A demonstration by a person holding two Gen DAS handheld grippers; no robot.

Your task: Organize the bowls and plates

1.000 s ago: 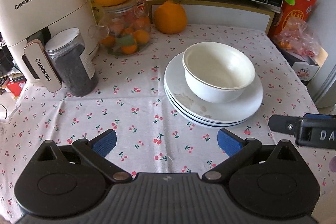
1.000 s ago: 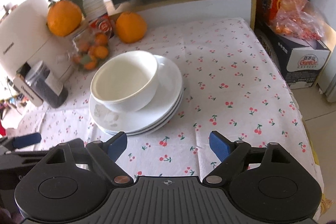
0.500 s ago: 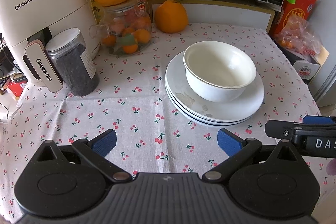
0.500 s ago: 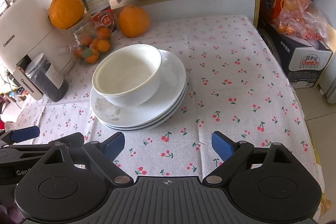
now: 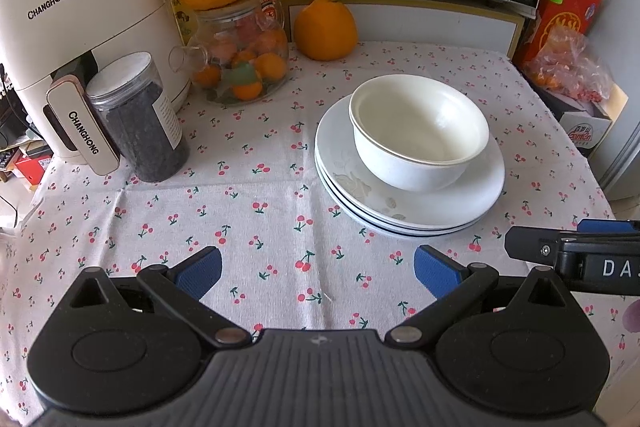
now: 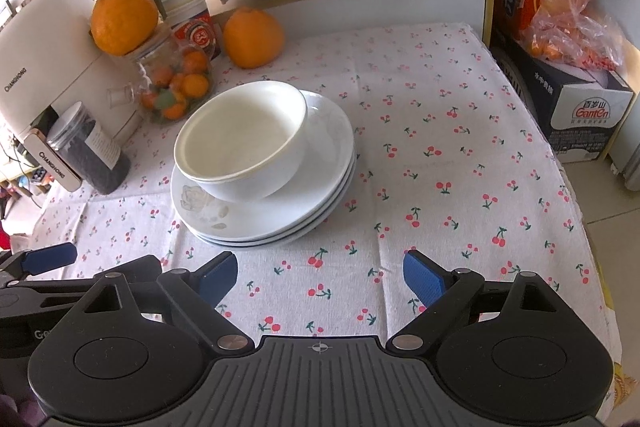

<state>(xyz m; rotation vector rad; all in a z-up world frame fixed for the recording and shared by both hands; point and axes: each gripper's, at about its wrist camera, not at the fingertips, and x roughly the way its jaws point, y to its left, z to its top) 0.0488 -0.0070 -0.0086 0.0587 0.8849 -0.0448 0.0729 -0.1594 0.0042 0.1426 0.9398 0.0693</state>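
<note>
Two nested white bowls (image 5: 418, 133) sit on a stack of plates (image 5: 404, 205), at one o'clock from the left gripper (image 5: 316, 269) and eleven o'clock from the right gripper (image 6: 320, 273). Both grippers: jaws spread wide, empty, over the cherry-print tablecloth (image 6: 440, 131). Dark-filled jar (image 5: 138, 119) at ten o'clock in the left view.

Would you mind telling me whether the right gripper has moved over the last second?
Yes. In the right wrist view the stacked plates and cherry tablecloth shifted rightward, so the open right gripper swung left.
</note>
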